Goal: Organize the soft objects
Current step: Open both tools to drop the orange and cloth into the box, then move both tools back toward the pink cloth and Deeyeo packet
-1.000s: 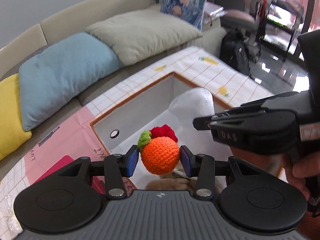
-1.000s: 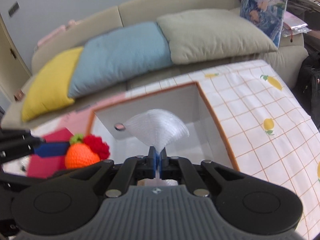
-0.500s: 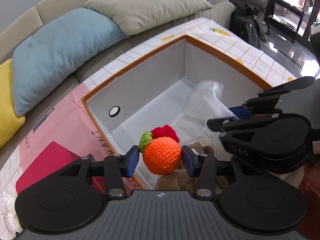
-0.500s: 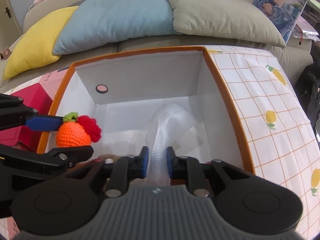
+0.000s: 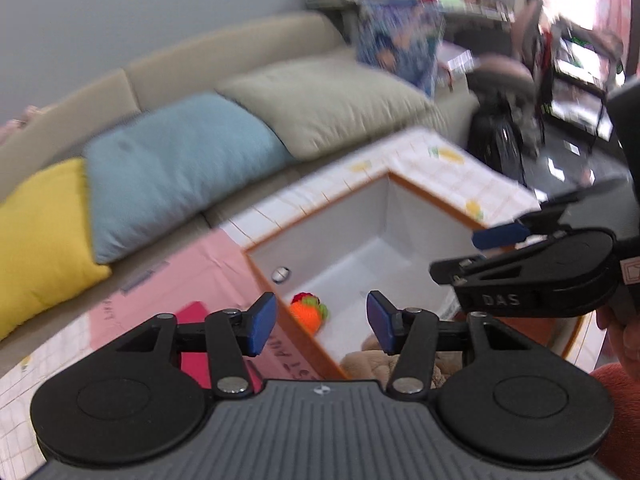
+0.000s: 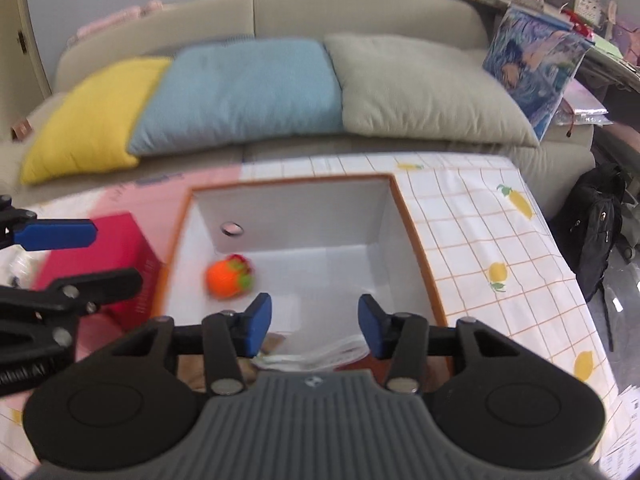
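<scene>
The orange knitted ball (image 6: 229,282) with its red and green top lies down in the white box (image 6: 416,256), near the box's left wall, a bit left of the middle of the right view. It looks blurry there, so it may be rolling, but I cannot tell for sure. In the left view the ball (image 5: 306,316) shows between the two blue fingers, but it is far below them and not touching them. The left gripper (image 5: 322,322) has its fingers wide apart and holds nothing. The right gripper (image 6: 315,324) also has its fingers wide apart and empty, above some white crinkly wrap (image 6: 320,356) low in the frame. A brown fuzzy toy (image 5: 368,362) shows at the bottom of the left view. A good way now, I think, is to lift both grippers straight up, clear of the box's orange rim, so nothing gets bumped. A red box (image 6: 96,256) sits on the tabletop (image 6: 500,240) to the left.
</scene>
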`<state>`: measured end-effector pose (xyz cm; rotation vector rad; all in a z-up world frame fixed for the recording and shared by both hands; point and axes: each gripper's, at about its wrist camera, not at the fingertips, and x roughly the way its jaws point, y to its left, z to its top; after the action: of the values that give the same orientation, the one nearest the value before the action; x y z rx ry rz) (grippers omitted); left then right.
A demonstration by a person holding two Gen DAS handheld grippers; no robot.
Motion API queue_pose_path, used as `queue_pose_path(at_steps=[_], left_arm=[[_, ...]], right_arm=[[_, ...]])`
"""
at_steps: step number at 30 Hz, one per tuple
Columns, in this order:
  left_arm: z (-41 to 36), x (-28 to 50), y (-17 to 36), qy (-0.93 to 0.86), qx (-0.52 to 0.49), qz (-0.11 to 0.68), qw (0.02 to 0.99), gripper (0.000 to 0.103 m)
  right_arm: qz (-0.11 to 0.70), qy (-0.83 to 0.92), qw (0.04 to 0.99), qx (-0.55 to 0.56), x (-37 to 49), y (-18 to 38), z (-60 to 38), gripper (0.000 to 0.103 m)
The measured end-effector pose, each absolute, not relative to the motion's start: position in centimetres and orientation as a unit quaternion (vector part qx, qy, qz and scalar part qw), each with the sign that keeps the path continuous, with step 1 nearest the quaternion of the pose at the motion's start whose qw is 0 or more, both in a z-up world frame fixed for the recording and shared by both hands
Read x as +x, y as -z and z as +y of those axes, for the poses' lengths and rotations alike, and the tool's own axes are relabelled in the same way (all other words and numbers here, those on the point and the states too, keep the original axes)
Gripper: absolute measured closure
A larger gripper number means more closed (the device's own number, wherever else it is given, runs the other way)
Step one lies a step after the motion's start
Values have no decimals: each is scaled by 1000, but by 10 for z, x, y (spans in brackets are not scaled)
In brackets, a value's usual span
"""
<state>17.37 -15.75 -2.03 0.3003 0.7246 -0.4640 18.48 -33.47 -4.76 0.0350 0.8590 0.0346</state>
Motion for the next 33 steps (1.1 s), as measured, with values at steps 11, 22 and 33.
queue_pose_path(at_steps=[11,22,33], left_arm=[[-69,81,4,148,62,320,934,42],[11,27,32,59,-5,371,927,42],[61,-5,43,24,-39,380,924,42]], right_arm=[[392,-51,916,73,100,28,-284,47],[446,-112,887,40,53,52,-214,47],[468,-188,863,-28,33,62,-138,47]])
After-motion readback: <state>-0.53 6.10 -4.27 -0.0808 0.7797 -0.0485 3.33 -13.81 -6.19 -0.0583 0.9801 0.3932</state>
